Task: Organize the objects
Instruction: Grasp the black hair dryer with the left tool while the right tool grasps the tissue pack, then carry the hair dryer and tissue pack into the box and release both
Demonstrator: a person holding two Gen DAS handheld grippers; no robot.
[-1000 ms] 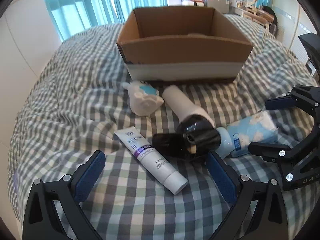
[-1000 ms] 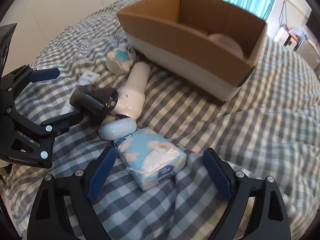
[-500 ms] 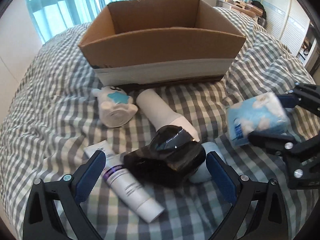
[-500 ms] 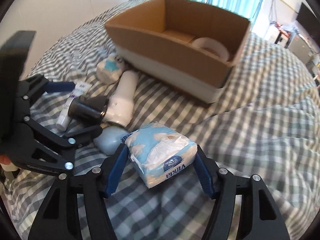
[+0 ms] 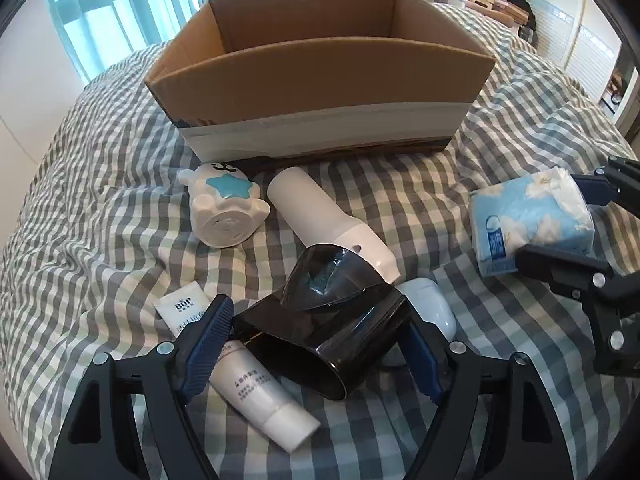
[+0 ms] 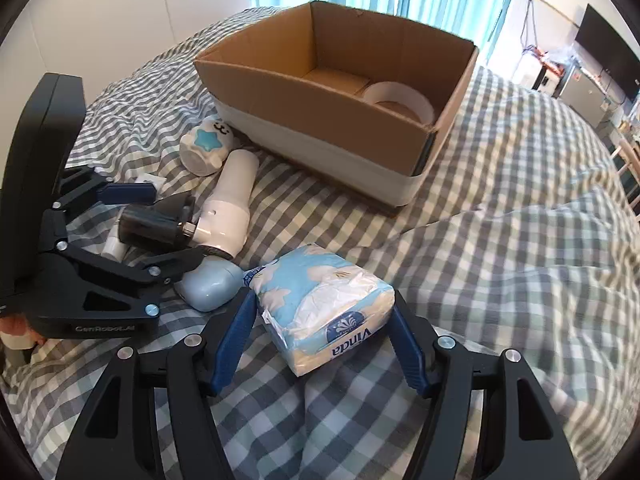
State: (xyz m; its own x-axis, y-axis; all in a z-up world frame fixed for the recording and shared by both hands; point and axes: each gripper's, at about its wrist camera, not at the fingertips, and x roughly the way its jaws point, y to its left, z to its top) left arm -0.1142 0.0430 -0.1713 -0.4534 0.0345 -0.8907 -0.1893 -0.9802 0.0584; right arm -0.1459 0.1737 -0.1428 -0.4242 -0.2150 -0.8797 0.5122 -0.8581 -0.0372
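Note:
A hair dryer with a white handle and black nozzle (image 5: 332,320) lies on the checked bed; my left gripper (image 5: 316,340) is shut on its black nozzle. It also shows in the right wrist view (image 6: 160,224). My right gripper (image 6: 320,328) is shut on a blue tissue pack (image 6: 320,304) and holds it above the bed; the pack also shows in the left wrist view (image 5: 528,220). An open cardboard box (image 5: 320,76) stands behind, with a tape roll (image 6: 396,98) inside.
A white toy with a blue star (image 5: 224,208), a white cream tube (image 5: 248,384) and a pale blue case (image 6: 208,284) lie around the dryer. The box (image 6: 320,92) sits near the bed's middle. Furniture stands at the room's far right.
My left gripper moved in and closed on the dryer's black nozzle. My right gripper closed on the tissue pack and lifted it off the bed.

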